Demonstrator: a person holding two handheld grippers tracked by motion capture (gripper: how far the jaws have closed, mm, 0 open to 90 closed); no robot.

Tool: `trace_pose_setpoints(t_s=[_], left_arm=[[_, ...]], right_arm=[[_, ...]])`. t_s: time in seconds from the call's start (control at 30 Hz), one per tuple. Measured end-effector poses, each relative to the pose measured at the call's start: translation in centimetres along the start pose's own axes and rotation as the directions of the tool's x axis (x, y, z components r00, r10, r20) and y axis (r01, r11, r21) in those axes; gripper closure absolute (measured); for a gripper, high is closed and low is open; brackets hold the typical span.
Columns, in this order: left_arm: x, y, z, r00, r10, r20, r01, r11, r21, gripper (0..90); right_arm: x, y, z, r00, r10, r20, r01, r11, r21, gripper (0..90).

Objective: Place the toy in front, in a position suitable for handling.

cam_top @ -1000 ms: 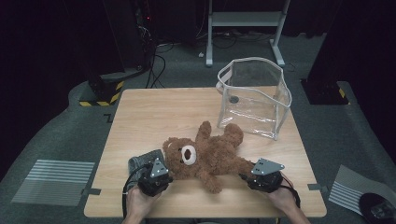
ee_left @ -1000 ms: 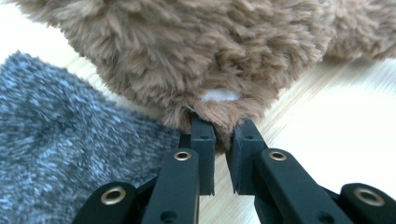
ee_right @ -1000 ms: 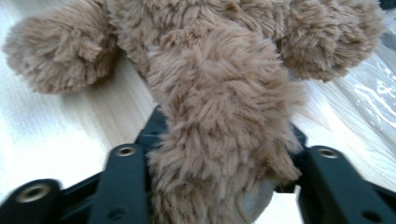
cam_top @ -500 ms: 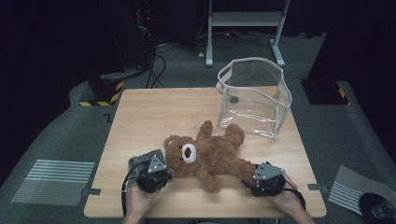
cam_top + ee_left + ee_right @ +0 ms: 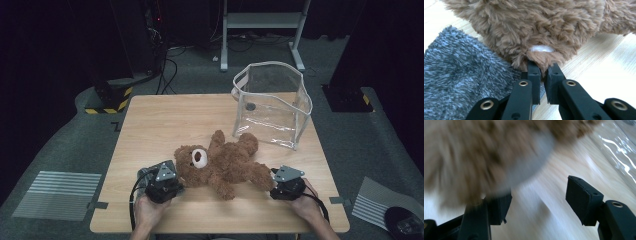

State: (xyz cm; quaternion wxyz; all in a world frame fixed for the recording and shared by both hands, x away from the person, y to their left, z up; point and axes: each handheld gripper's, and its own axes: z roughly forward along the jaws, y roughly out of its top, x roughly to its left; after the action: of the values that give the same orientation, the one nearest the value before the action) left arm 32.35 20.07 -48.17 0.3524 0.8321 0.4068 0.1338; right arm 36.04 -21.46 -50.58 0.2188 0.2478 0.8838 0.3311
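1. The brown teddy bear (image 5: 220, 162) lies on its back near the front of the wooden table (image 5: 160, 125), head toward the left gripper, one leg stretched toward the right gripper.
2. Left gripper (image 5: 161, 181) is clenched on the bear's ear – in the left gripper view its jaws pinch a tuft of brown fur (image 5: 541, 60) tight.
3. A grey knitted cloth (image 5: 456, 80) lies just beside that ear, under the bear's head.
4. Right gripper (image 5: 541, 205) stands released; its jaws have just been closing a little, with bare table between them and the blurred leg (image 5: 474, 157) hanging over the left jaw.
5. Farther back, a clear plastic bag (image 5: 272, 102) stands upright, mouth open, well apart from both hands.
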Motion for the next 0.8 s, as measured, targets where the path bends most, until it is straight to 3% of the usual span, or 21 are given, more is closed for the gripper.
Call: trace_pose_setpoints(t_s=[0.13, 0.23, 0.33, 0.5, 0.63, 0.8], left_arm=[[0.1, 0.3, -0.4, 0.9998, -0.004, 0.021, 0.005, 0.9996, -0.028, 84.0], [0.2, 0.7, -0.7, 0.9996, -0.003, 0.029, 0.004, 0.9992, -0.041, 84.1], [0.3, 1.0, -0.9, 0.9996, -0.002, 0.028, 0.004, 0.9988, -0.048, 84.2], [0.9, 1.0, -0.4, 0.9993, -0.037, 0.004, 0.037, 0.9976, -0.058, 83.6], [1.0, 0.8, -0.3, 0.9995, -0.032, -0.007, 0.031, 0.9973, -0.066, 83.1], [0.9, 0.7, -0.2, 0.9997, -0.021, -0.012, 0.020, 0.9978, -0.063, 83.2]], right_arm=[[0.1, 0.8, 1.0, 1.0000, -0.007, -0.002, 0.007, 0.998, -0.055, 39.8], [0.2, 1.5, 0.6, 1.0000, 0.004, 0.008, -0.003, 0.990, -0.141, 45.1], [0.4, 2.1, 0.1, 1.0000, -0.001, 0.007, 0.003, 0.982, -0.190, 53.2], [0.2, 2.6, 0.6, 0.9999, 0.011, 0.002, -0.010, 0.985, -0.174, 57.0], [0.3, 2.7, 1.7, 1.0000, 0.000, 0.008, 0.001, 0.989, -0.148, 45.2], [1.3, 3.3, 3.4, 0.9983, -0.056, 0.017, 0.058, 0.990, -0.126, 36.8]])
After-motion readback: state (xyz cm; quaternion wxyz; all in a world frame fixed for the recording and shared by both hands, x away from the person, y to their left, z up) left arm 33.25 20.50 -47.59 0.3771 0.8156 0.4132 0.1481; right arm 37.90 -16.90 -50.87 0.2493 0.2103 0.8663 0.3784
